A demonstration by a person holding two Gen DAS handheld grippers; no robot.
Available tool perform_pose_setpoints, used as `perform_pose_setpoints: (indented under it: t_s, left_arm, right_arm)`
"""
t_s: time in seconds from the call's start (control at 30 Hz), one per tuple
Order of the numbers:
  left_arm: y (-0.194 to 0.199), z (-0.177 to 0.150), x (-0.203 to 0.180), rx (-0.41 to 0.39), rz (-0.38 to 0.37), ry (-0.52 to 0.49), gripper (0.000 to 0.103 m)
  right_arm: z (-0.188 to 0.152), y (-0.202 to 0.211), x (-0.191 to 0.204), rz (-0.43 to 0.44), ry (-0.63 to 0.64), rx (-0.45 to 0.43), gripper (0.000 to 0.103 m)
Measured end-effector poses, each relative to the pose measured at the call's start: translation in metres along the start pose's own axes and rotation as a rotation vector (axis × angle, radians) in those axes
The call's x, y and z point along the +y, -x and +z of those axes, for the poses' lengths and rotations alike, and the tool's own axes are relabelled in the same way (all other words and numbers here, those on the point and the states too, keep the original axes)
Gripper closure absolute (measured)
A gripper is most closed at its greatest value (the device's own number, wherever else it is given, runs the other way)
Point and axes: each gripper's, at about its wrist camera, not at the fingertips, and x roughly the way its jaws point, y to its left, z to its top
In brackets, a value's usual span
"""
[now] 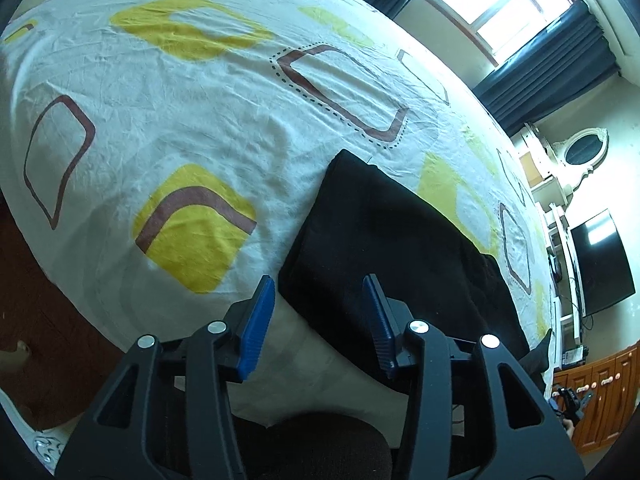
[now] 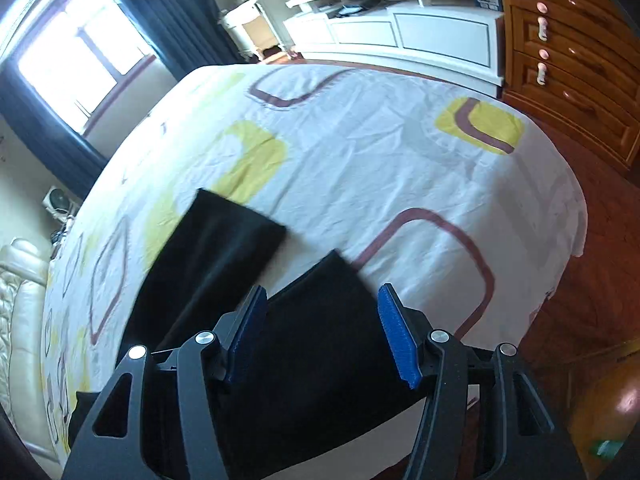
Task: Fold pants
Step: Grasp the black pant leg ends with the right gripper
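Black pants (image 1: 380, 232) lie flat on a bed sheet (image 1: 180, 120) that is white with yellow and brown squares. In the left wrist view my left gripper (image 1: 319, 284) hovers open over the pants' near corner at the bed's edge, and its blue pads (image 1: 258, 320) touch nothing. In the right wrist view the pants show two legs, one (image 2: 216, 248) stretched away on the sheet (image 2: 400, 160) and the other (image 2: 320, 340) under my right gripper (image 2: 323, 292). That gripper stands open above the cloth, with the fabric seen between its jaws and not pinched.
A window with dark curtains (image 1: 500, 0) is beyond the bed. A television (image 1: 600, 260) and white cabinet (image 2: 400, 32) stand past the foot end, with wooden drawers (image 2: 568, 60) beside them. Wooden floor (image 2: 600, 280) surrounds the bed; a padded headboard (image 2: 20, 300) is at the left.
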Motion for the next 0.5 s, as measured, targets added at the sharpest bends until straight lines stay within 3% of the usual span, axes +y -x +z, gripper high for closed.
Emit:
perform_pose_setpoints:
  t_s: [0.13,0.17,0.2,0.23,0.37,0.43,0.5]
  left_arm:
    - [-0.016,-0.007,-0.012,0.037,0.008,0.037,0.053]
    - [-0.020,-0.010,-0.015,0.046,0.008,0.041,0.053]
    - [-0.024,-0.012,-0.019,0.053,0.009,0.044,0.053]
    - [-0.028,-0.015,-0.023,0.060,0.008,0.046,0.053]
    - [-0.041,-0.025,-0.045,0.074,0.002,0.035,0.051]
    - [-0.045,-0.030,-0.056,0.076,-0.005,0.014,0.049]
    - [-0.047,-0.036,-0.064,0.075,-0.007,-0.012,0.049]
  right_arm:
    - [0.007,-0.045,-0.006,0.024,0.053,0.118,0.046]
    - [0.000,-0.044,0.006,-0.012,0.124,0.107,0.059]
    - [-0.001,-0.045,0.017,-0.028,0.196,0.111,0.085]
    - [0.000,-0.044,0.026,-0.025,0.234,0.116,0.093]
    - [0.013,-0.015,0.034,-0.098,0.305,-0.057,0.093]
    - [0.030,-0.032,0.005,-0.114,0.263,-0.041,0.092]
    - [0.024,-0.048,-0.017,-0.055,0.200,-0.001,0.086]
